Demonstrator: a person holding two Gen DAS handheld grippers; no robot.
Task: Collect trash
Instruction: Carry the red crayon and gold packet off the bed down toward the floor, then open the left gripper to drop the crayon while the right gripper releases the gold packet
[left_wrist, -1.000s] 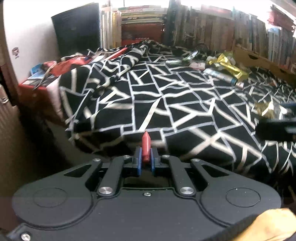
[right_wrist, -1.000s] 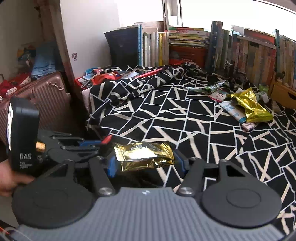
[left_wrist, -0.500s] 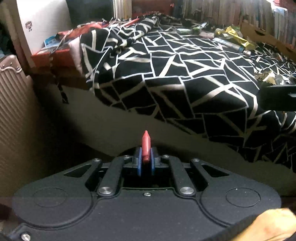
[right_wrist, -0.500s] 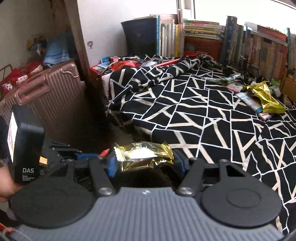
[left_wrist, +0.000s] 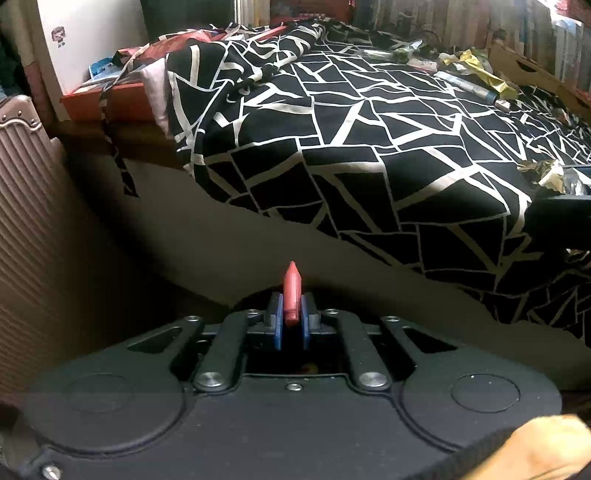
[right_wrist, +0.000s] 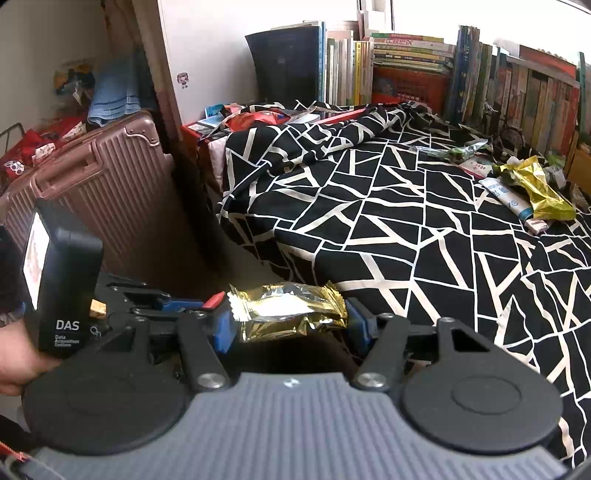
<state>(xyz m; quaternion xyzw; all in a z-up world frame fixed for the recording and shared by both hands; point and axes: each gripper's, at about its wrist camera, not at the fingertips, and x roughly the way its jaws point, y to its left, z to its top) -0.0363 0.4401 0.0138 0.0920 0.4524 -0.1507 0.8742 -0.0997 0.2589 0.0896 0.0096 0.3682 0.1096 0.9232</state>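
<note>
My right gripper (right_wrist: 288, 314) pinches a gold wrapper (right_wrist: 286, 308); my left gripper (left_wrist: 291, 310) pinches a red crayon (left_wrist: 291, 295). Carrying step, off the bed (right_wrist: 388, 221); next, a bin, unseen.

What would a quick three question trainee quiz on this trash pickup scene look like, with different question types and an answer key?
1. True or false: the right gripper is clamped on a gold foil wrapper.
2. Which item sits between the blue pads of the left gripper?
A. a toothpaste tube
B. a small red wrapper
C. a book
3. Fill in: the trash not yet picked up lies on a black and white patterned ____, near the row of books.

Key:
1. True
2. B
3. Bedspread
</note>
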